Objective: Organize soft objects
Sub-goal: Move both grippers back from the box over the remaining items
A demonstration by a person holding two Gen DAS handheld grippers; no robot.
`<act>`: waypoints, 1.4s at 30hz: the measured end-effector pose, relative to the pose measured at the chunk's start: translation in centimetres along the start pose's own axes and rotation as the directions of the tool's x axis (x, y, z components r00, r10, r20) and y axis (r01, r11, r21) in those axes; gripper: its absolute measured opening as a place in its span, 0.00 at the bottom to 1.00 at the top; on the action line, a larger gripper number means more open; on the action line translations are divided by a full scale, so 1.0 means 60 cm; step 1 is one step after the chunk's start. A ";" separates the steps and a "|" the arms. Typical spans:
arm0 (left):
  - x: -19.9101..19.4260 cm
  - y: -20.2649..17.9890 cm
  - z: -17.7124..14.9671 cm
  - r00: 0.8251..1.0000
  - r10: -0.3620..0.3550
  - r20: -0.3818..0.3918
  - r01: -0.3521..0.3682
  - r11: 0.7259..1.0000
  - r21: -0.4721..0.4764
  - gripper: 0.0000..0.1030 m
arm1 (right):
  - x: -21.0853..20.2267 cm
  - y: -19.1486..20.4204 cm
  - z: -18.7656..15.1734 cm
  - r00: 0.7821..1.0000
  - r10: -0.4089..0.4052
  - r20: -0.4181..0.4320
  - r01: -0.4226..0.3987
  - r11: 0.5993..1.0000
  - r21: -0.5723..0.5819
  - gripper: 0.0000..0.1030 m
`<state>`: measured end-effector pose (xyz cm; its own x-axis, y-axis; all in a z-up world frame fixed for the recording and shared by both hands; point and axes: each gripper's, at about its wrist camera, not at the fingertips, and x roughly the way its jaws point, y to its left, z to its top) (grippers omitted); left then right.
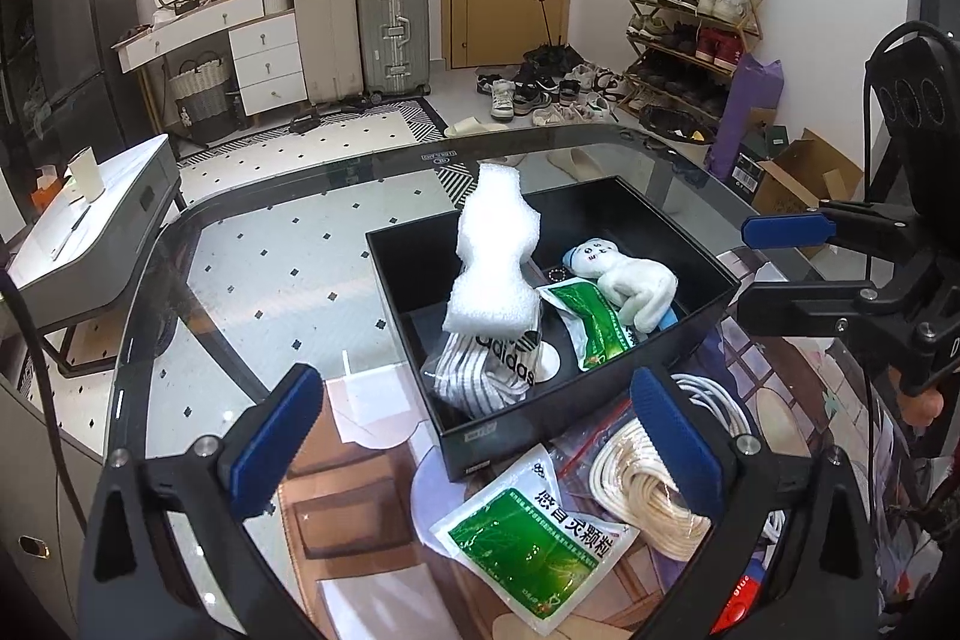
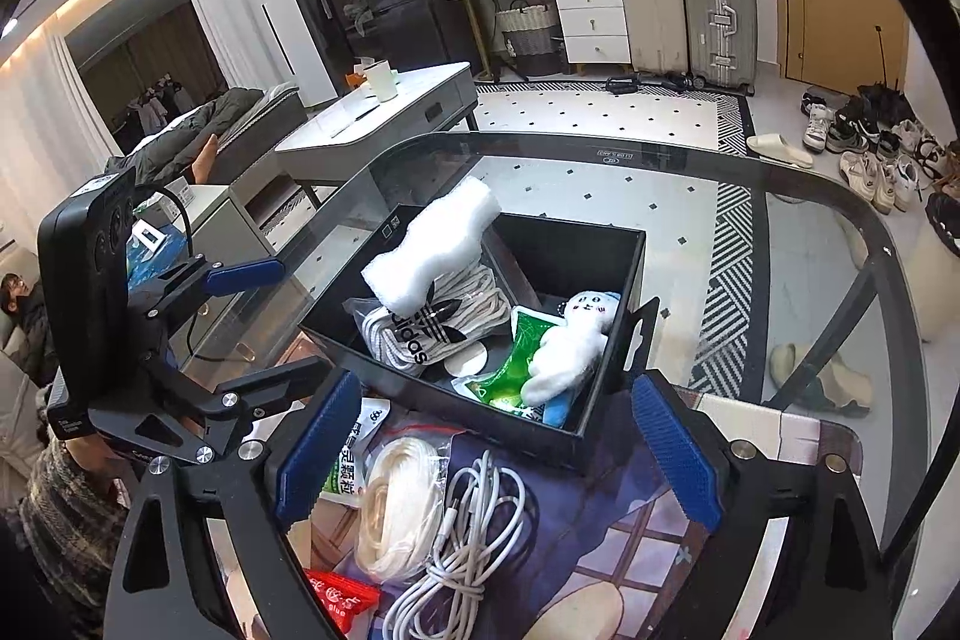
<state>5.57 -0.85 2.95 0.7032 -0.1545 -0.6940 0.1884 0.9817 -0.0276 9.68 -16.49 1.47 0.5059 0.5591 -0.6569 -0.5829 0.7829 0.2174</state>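
A black box [image 1: 540,421] [image 2: 420,400] stands on the glass table. In it lie a white foam piece [image 1: 495,256] [image 2: 432,244], an Adidas bag of striped cloth [image 1: 492,370] [image 2: 420,334], a green sachet [image 1: 591,322] [image 2: 516,358] and a white plush toy [image 1: 624,280] [image 2: 570,340]. My left gripper [image 1: 480,436] [image 2: 270,328] hangs open before the box's near corner, holding nothing. My right gripper [image 2: 498,451] [image 1: 780,259] is open too, empty, above the loose items in front of the box.
In front of the box lie a second green sachet [image 1: 528,538] [image 2: 345,466], a bagged coil of cream rope [image 1: 642,490] [image 2: 396,502], a white cable [image 2: 474,538] and a red packet [image 2: 339,595]. A printed mat [image 2: 630,520] lies under them. The table's rounded edge [image 1: 336,160] curves behind the box.
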 end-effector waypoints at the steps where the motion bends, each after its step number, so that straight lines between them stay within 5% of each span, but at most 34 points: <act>1: -0.001 0.000 -0.001 1.000 0.004 -0.002 -0.004 1.000 -0.001 1.00 | -0.002 0.001 -0.003 1.000 0.000 -0.001 0.000 1.000 0.000 0.91; 42: -0.019 -0.011 -0.072 0.999 0.031 -0.043 -0.033 0.998 -0.053 1.00 | -0.027 0.108 -0.077 0.998 0.015 -0.062 -0.021 0.995 -0.098 0.91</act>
<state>1.69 -0.82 0.69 0.6785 -0.1189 -0.7249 0.1278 0.9909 -0.0429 2.18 -13.60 0.62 0.4567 0.5529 -0.6969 -0.6528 0.7405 0.1597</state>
